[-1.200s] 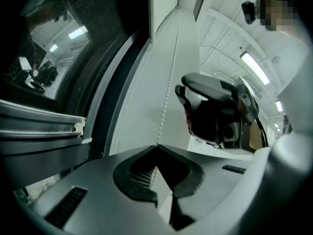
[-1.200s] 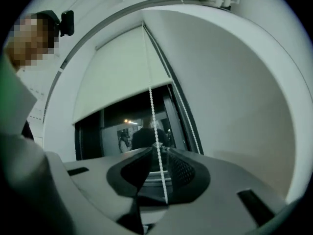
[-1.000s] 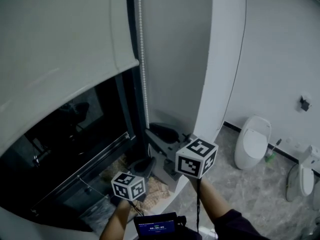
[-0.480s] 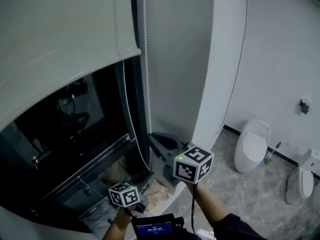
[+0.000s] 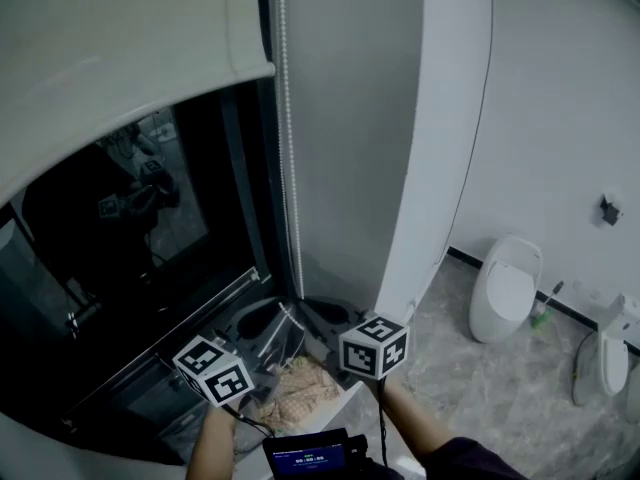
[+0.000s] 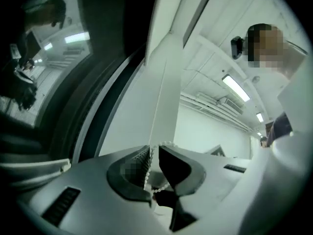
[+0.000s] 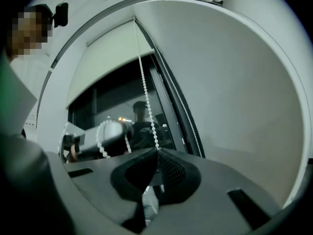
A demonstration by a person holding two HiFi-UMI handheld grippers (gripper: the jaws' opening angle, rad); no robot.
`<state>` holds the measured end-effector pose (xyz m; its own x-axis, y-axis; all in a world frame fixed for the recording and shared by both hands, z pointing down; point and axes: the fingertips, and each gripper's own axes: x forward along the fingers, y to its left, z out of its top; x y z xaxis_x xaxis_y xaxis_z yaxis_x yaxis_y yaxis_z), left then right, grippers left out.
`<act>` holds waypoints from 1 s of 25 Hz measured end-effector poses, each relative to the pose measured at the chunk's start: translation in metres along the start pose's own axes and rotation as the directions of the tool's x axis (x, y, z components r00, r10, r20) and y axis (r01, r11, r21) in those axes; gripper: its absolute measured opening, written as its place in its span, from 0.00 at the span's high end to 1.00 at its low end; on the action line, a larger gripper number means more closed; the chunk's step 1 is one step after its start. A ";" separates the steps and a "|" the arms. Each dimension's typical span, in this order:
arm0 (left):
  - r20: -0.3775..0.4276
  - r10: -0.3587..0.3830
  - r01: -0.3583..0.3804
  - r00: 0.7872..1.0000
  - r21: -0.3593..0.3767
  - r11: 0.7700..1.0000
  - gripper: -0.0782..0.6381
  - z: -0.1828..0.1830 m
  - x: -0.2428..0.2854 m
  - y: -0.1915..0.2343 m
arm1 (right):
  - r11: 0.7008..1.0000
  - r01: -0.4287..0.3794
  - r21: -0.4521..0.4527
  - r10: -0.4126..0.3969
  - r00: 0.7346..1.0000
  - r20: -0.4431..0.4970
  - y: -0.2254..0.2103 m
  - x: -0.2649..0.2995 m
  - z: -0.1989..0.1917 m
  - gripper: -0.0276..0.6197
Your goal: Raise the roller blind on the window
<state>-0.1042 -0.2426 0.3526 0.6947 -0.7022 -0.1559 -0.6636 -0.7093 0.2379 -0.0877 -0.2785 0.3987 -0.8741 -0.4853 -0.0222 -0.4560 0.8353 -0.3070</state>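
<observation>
The pale roller blind (image 5: 120, 58) covers the top of the dark window (image 5: 130, 258); its lower edge hangs high at the upper left. A white bead chain (image 5: 287, 148) runs down beside the window frame. Both grippers are low, near the sill. My left gripper (image 5: 265, 328) is shut on the bead chain (image 6: 146, 173), beads showing between its pads (image 6: 139, 160). My right gripper (image 5: 320, 318) is just beside it, also shut on the chain (image 7: 146, 97), which rises taut from the gripper (image 7: 157, 150) toward the blind (image 7: 112, 58). A slack loop of chain drapes by the left gripper (image 7: 100, 136).
A grey wall panel (image 5: 350, 118) and a white column (image 5: 445, 118) stand right of the window. On the marble floor at the right are a toilet (image 5: 505, 286), a brush (image 5: 543, 308) and another fixture (image 5: 605, 356). Beige cloth (image 5: 305, 390) lies on the sill.
The blind's lower edge has gone up. Both grippers have come down along the chain toward the sill, and the left one has shifted left.
</observation>
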 end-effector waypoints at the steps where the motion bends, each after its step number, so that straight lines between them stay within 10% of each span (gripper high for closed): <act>1: 0.016 -0.012 0.011 1.000 0.023 1.000 0.87 0.014 0.001 -0.005 | 1.000 0.002 -0.007 -0.003 1.000 -0.002 0.000 0.000 -0.001 0.94; 6: -0.058 -0.088 0.098 0.994 0.188 0.977 0.86 0.044 0.003 -0.037 | 0.996 0.068 -0.053 -0.068 0.998 0.004 -0.019 -0.004 0.003 0.94; 9: -0.206 -0.123 0.181 0.971 0.292 0.939 0.63 0.018 -0.003 -0.052 | 0.992 0.118 -0.054 -0.118 0.993 0.005 -0.042 -0.014 0.011 0.94; 17: 0.014 -0.064 0.062 0.998 0.088 0.994 0.62 0.052 0.016 -0.023 | 0.996 0.043 -0.073 -0.045 0.999 -0.016 -0.002 -0.006 -0.008 0.94; 25: 0.106 0.045 -0.057 0.993 0.113 0.992 0.68 0.086 0.028 -0.010 | 1.000 0.019 -0.014 -0.020 0.993 -0.114 0.014 0.000 -0.078 0.94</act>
<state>-0.1019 -0.2611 0.2634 0.6305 -0.7362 -0.2460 -0.7293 -0.6704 0.1369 -0.1072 -0.2462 0.4685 -0.8781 -0.4694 0.0927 -0.4745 0.8297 -0.2939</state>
